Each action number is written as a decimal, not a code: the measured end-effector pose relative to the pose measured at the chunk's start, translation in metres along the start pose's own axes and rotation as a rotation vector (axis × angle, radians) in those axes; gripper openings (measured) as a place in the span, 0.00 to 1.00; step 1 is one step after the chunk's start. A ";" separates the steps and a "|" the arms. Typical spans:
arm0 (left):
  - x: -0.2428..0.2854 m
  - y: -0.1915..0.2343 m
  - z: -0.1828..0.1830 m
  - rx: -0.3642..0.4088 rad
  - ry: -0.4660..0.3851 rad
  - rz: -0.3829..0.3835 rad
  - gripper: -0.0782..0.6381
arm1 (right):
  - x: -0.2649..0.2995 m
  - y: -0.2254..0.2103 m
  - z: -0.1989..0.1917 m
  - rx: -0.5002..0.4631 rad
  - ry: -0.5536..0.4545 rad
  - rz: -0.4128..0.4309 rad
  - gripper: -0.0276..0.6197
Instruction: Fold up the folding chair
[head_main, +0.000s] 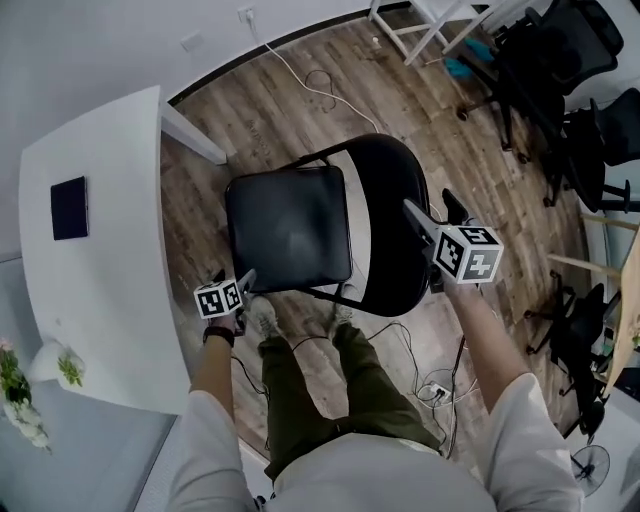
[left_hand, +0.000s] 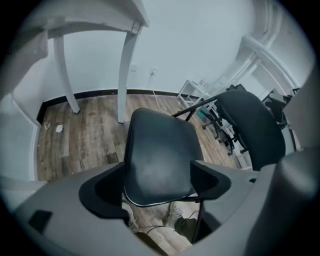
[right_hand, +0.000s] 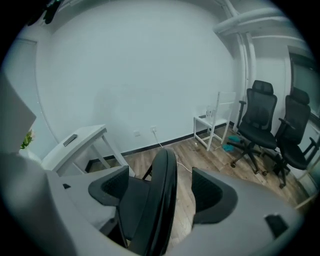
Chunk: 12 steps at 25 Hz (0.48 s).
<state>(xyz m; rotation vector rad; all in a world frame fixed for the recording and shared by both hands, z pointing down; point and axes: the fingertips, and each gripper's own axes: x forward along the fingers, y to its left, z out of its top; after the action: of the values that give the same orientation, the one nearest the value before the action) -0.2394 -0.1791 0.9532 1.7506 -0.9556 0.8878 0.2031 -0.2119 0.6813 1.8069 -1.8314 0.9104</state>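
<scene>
The stiff, probably weighty chair (head_main: 300, 235) is straddled, ungripped, by wide-apart jaws: left gripper (head_main: 243, 285) at the seat (left_hand: 157, 160) front, right gripper (head_main: 432, 213) at the backrest (right_hand: 162, 190) top.

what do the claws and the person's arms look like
The left claw and right claw are both light grey plastic, with two dark pads inside the jaws. Each carries a white cube printed with black square markers. The person wears short pale sleeves and a dark band on the left wrist.
</scene>
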 end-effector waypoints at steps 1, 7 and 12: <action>0.013 0.008 -0.002 0.002 0.016 -0.003 0.67 | 0.009 -0.003 -0.003 0.003 0.024 -0.001 0.66; 0.083 0.059 -0.012 -0.055 0.075 -0.057 0.68 | 0.050 -0.016 -0.020 0.055 0.133 0.008 0.66; 0.129 0.077 -0.009 -0.137 0.066 -0.177 0.68 | 0.069 -0.016 -0.027 0.115 0.182 0.030 0.65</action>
<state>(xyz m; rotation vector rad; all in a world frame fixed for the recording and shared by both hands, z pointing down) -0.2522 -0.2199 1.0975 1.6506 -0.7871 0.7441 0.2093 -0.2418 0.7506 1.7035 -1.7285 1.1726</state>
